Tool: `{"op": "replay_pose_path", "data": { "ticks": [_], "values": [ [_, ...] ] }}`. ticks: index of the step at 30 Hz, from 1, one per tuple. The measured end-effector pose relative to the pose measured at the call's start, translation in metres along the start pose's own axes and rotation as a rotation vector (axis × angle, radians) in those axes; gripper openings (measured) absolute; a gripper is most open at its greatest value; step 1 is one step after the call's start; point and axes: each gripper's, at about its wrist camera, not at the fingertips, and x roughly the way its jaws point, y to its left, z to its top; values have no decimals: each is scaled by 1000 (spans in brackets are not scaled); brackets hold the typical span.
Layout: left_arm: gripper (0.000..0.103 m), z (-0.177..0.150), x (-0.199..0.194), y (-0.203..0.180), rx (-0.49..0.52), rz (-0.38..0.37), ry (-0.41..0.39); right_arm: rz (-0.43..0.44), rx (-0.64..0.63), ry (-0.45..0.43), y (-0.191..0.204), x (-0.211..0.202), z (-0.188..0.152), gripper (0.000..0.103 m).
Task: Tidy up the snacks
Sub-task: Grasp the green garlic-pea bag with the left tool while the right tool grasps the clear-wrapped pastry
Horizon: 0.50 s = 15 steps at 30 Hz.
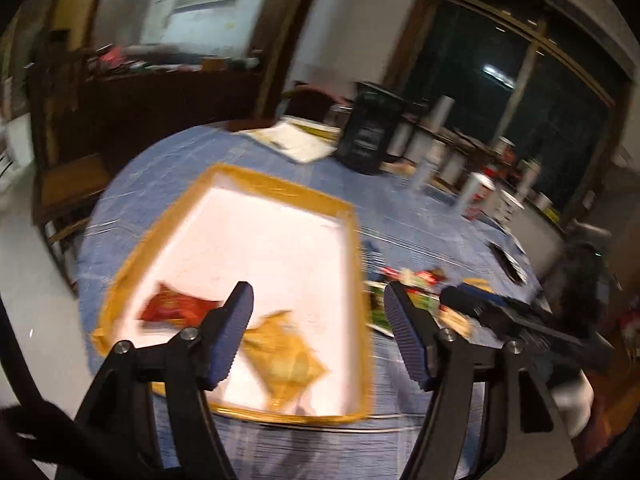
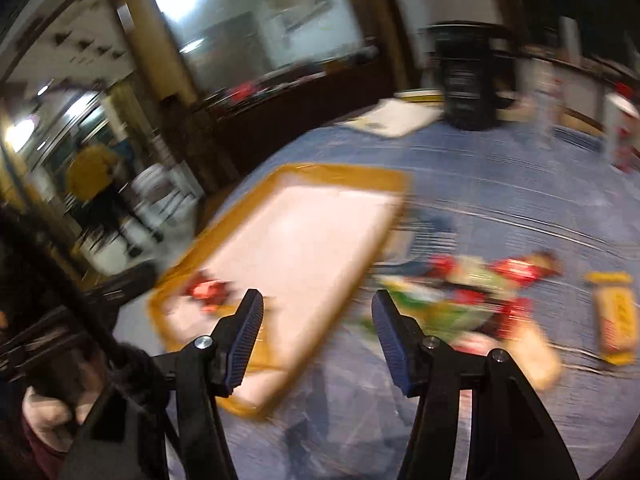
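The left tool (image 1: 318,304) hangs with its jaws spread and nothing between them, low in the left wrist frame, above the near right part of the tray (image 1: 280,188). Two packets lie inside at the tray's lower end: a red one (image 1: 176,308) at lower left and a yellow one (image 1: 286,360) just beside it, likely sorted there already, which would explain the empty jaws above them

The right tool (image 2: 318,306) is spread and empty too, over the table (image 2: 480,184) just right of the tray's edge (image 2: 344,172). The loose snacks (image 2: 460,292) are piled right of centre in the right wrist frame, beside the tray, with a yellow bar (image 2: 616,316) apart at far right. Judging by where it sits, the right tool is placed to take from that pile. Heavy blur hides the labels
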Motion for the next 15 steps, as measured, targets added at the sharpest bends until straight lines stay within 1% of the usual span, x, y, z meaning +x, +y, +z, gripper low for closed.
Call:
{"op": "replay_pose_path", "data": {
  "ticks": [3,5,7,9,12,13,15],
  "values": [
    [68,-2,13,-35,82,-86,38,-112,68,5,-60,-16,-8,57],
    [69,-1,23,-49,113,-109,61,-156,87,29,-87,-19,-15,57],
    [69,0,40,-63,130,-139,103,-187,91,58,-107,-18,-19,57],
    [68,2,62,-71,128,-172,155,-196,85,87,-119,-11,-21,57],
    [68,4,92,-78,117,-179,238,-191,47,125,-123,3,-25,57],
    [68,6,105,-80,120,-174,267,-186,31,136,-124,8,-26,57],
    [68,6,120,-89,140,-143,289,-187,2,143,-120,12,-28,57]
  ]
}}
